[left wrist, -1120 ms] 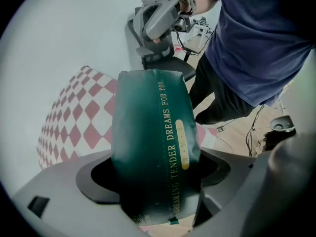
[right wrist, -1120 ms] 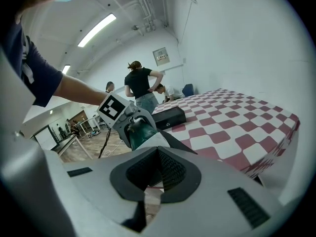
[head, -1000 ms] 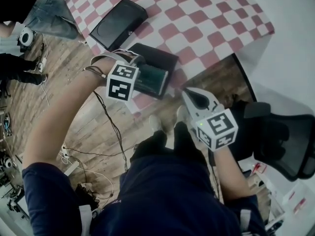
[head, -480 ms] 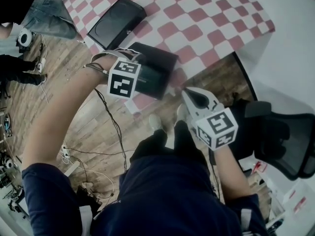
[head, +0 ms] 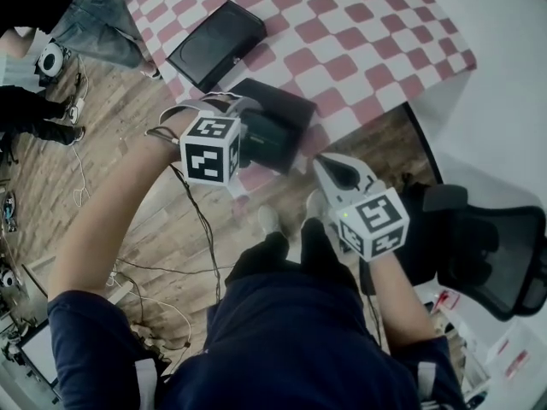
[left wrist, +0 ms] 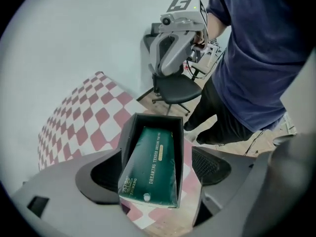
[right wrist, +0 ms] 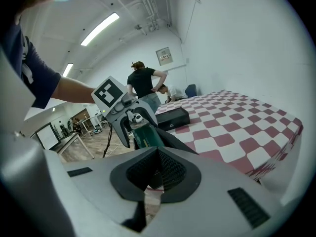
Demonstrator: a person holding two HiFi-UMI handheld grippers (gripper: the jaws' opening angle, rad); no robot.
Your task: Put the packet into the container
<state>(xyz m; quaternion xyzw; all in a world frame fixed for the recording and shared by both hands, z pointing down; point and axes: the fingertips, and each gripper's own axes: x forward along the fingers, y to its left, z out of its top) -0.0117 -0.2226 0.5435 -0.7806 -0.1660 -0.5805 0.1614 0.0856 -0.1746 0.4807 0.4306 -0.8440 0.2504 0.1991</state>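
Observation:
A dark green packet (left wrist: 150, 164) lies tilted inside the open black container (left wrist: 127, 132), its near end resting on the container's near wall. My left gripper (left wrist: 155, 181) straddles that end, open: a strip of checked cloth shows between the packet and the right pad (left wrist: 210, 164). In the head view the left gripper (head: 244, 135) is at the container (head: 286, 109) near the table's front edge, where the packet (head: 267, 135) shows as a dark slab. My right gripper (head: 335, 171) hangs off the table over the floor, shut and empty; its pads (right wrist: 158, 174) meet.
A second black case (head: 215, 32) lies farther back on the red-and-white checked tablecloth (head: 359, 32). A black office chair (head: 483, 246) stands to the right. Cables (head: 184, 267) trail over the wooden floor. People (right wrist: 143, 83) stand in the background.
The packet has settled lower into the container, and the left jaws now stand apart from it. The right gripper has hardly moved.

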